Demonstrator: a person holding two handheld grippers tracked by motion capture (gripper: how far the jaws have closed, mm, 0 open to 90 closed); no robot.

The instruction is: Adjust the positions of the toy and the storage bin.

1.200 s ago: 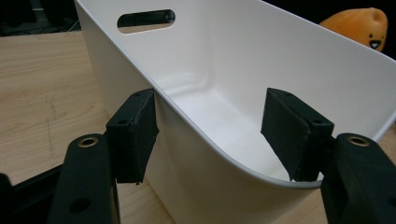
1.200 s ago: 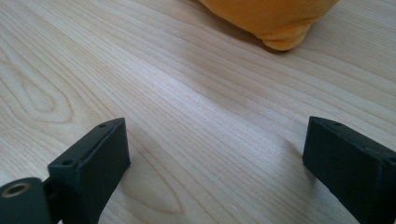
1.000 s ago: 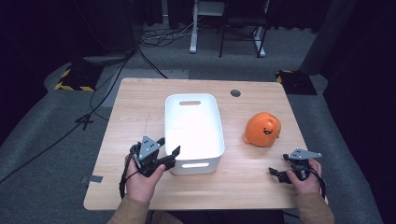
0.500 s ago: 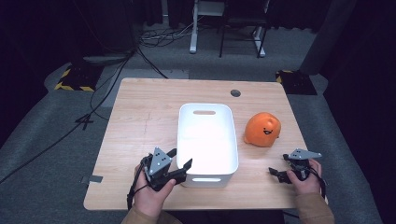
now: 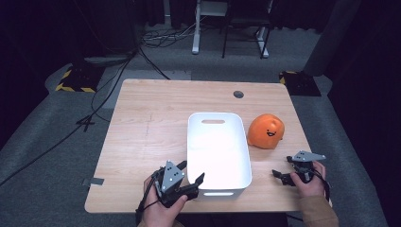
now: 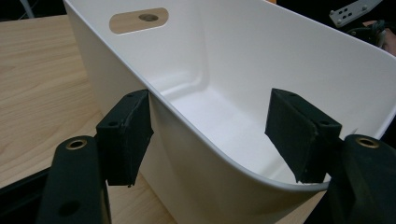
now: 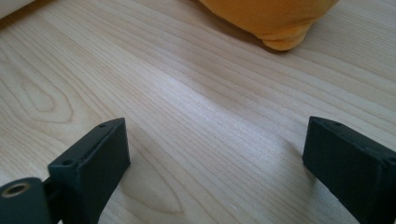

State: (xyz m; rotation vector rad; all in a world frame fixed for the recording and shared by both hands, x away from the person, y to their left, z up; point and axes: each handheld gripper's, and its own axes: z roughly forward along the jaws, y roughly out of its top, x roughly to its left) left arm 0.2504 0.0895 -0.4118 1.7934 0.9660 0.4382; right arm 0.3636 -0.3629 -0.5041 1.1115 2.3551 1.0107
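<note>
Left gripper (image 5: 191, 178): at 7 o'clock on the table (image 5: 142, 123); jaws have just been opening and straddle the near-left corner wall of the white bin (image 5: 218, 151), pads no longer pinching it.
White bin: centre of the table, near end at 6 o'clock, handle slot at 12 o'clock.
Step in hand, judged: letting go of the bin; spread the jaws wider, then back straight off so a pad doesn't drag the wall.
Orange plush toy (image 5: 267, 131): at 3 o'clock, just beside the bin.
Right gripper (image 5: 283, 176): at 5 o'clock, jaws spread wide, nothing between them.
</note>
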